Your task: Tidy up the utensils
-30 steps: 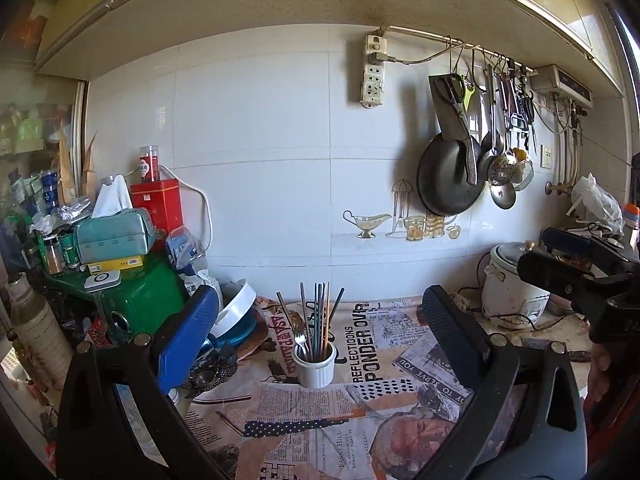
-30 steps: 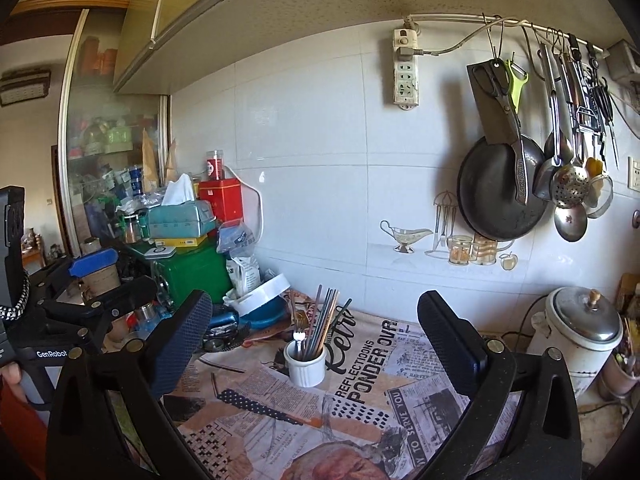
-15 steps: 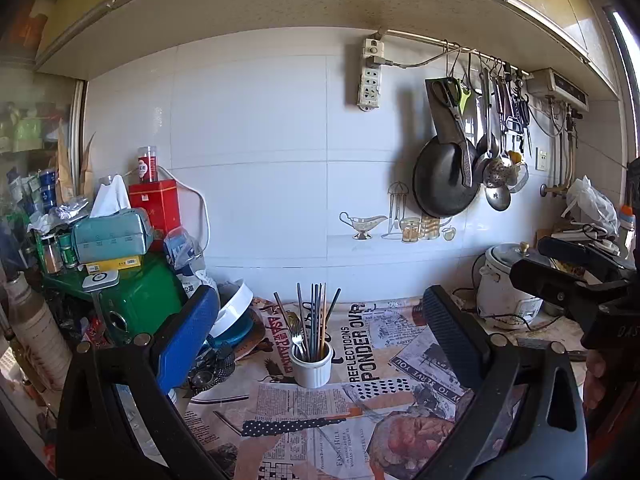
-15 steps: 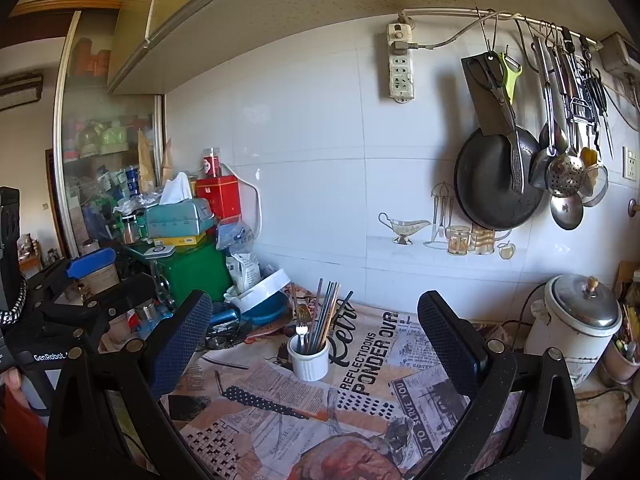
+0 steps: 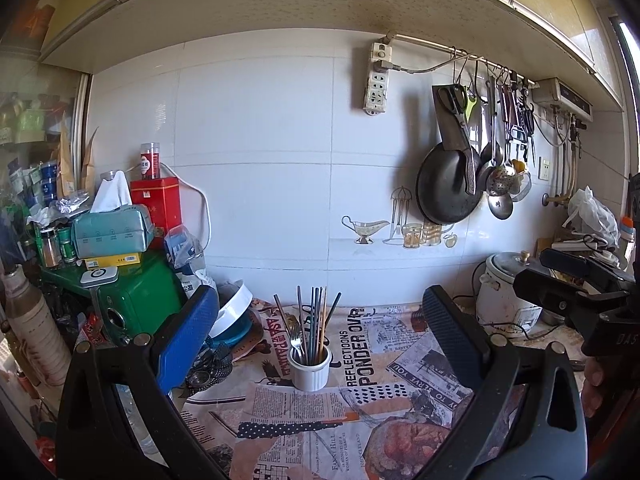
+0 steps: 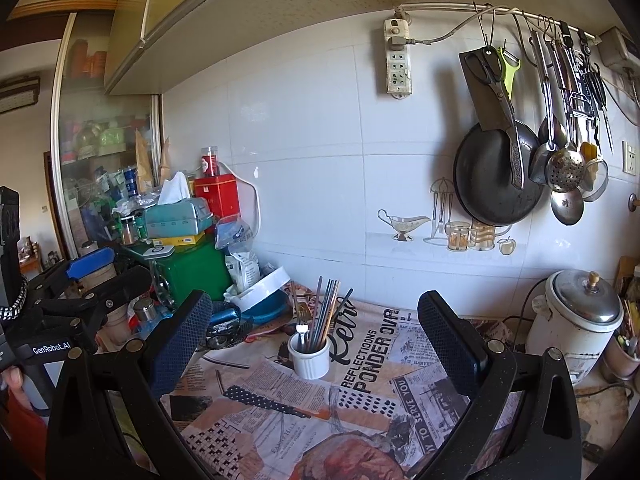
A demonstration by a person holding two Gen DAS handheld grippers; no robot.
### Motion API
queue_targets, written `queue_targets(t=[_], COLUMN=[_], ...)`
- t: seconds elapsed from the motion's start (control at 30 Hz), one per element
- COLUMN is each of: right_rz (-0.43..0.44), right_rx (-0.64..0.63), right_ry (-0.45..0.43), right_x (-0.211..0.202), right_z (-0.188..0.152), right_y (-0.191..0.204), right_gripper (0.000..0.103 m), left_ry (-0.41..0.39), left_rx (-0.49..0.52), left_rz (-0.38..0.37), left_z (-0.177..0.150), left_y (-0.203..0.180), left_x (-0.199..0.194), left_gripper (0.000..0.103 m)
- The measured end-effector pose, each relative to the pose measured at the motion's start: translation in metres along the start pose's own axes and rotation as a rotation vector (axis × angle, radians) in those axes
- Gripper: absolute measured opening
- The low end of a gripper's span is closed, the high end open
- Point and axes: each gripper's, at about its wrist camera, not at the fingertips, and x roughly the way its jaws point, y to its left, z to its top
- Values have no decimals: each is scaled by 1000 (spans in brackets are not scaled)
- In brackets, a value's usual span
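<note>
- Left wrist view: left gripper (image 5: 316,336) has drawn back slightly since a second ago, fingers spread wide and empty. White cup (image 5: 309,366) of chopsticks and a fork (image 5: 295,336) stands mid-counter, newspaper sheet (image 5: 360,408) open before it.
- Right wrist view: right gripper (image 6: 314,330) likewise retreated a little, fingers apart, nothing held. Rice cooker (image 6: 576,324) bounds the right, green box (image 6: 196,268) the left.

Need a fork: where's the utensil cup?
In both wrist views, the white utensil cup stands mid-counter on the newspaper, right of the blue bowl.
</note>
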Motion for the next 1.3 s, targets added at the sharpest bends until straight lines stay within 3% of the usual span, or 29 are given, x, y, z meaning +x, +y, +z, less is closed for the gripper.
queue_targets(t=[1.3], right_rz=[-18], right_rx=[13], right_ry=[-24], right_x=[3], right_z=[4], right_y=[2], right_gripper=[102], left_ry=[-16], left_rx=[-35], left_rz=[-28], left_z=[4], left_y=[6], left_x=[8], left_gripper=[102])
